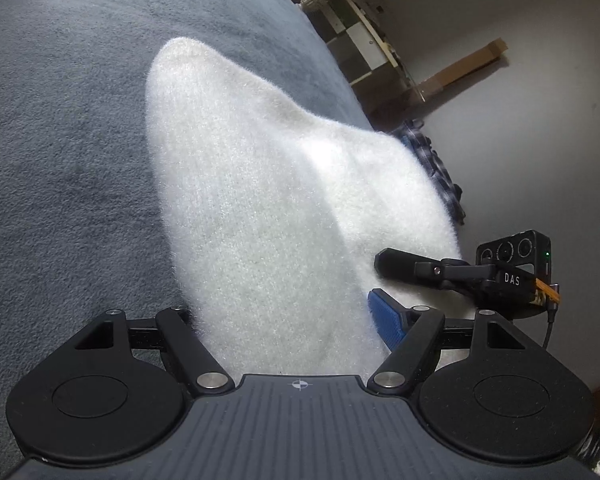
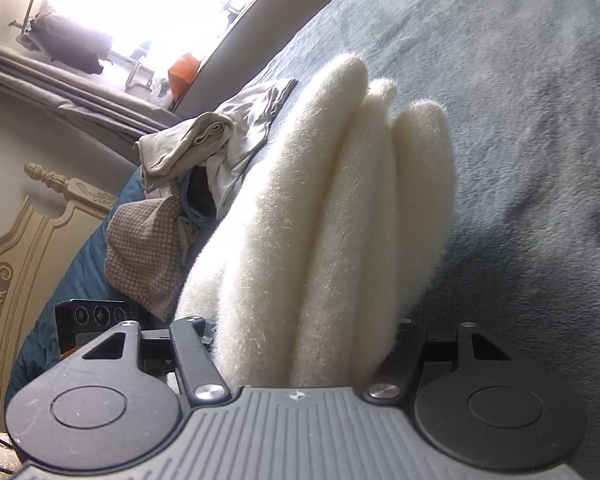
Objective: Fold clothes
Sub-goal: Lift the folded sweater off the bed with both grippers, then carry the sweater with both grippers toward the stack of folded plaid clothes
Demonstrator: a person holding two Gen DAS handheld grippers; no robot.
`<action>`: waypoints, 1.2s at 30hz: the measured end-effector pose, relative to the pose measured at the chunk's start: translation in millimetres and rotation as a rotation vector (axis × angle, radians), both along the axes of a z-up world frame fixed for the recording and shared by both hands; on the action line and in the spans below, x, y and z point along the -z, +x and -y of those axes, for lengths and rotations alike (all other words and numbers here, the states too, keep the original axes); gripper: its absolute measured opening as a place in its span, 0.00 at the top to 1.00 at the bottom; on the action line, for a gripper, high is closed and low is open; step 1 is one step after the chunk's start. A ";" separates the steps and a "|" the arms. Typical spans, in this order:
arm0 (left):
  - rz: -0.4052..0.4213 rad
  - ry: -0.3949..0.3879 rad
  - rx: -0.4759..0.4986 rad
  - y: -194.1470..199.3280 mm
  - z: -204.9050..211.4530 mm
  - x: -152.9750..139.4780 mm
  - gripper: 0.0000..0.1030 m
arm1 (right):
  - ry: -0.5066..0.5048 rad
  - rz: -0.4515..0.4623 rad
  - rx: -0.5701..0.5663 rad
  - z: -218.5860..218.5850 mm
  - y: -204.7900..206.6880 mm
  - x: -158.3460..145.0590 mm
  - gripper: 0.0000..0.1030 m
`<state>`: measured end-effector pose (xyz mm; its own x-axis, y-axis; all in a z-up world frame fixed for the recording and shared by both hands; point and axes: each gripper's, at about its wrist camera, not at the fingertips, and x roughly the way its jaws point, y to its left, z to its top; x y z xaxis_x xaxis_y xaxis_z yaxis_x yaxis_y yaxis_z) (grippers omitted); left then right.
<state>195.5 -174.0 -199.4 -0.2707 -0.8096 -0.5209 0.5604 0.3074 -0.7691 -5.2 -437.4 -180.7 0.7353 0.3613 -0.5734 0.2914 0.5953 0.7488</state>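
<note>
Over the grey blanket (image 1: 60,120), both grippers clamp the white fleece (image 1: 260,200)

My left gripper (image 1: 296,320) points forward and down, its jaws standing wide with thick white fabric bunched between them. My right gripper (image 2: 300,344) tilts down likewise, jaws wide around bunched folds. The two sit close beside each other, side by side.

Window (image 2: 100,4) glare blown out; fisheye edges warped, dim.

Black gripper (image 1: 292,320) bodies, ridged grey housings, 1 blue-padded fingers (image 1: 386,318).
</note>
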 end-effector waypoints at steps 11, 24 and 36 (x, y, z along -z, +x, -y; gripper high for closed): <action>0.060 0.030 0.151 -21.1 78.3 -16.3 0.28 | -0.007 0.017 0.092 32.1 -35.3 0.6 0.36; 0.246 0.056 0.534 -107.0 216.1 -72.2 0.28 | -0.012 0.103 0.362 88.2 -140.9 -18.2 0.36; 0.278 0.003 0.855 -255.7 359.4 -84.4 0.28 | -0.035 0.154 0.928 94.9 -317.8 -18.7 0.36</action>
<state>-60.1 -533.4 -115.1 -0.6444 -0.3879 -0.6590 0.7643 -0.2983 -0.5717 -323.1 -532.3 -162.0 0.7895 -0.4227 -0.4450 0.5597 0.1981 0.8047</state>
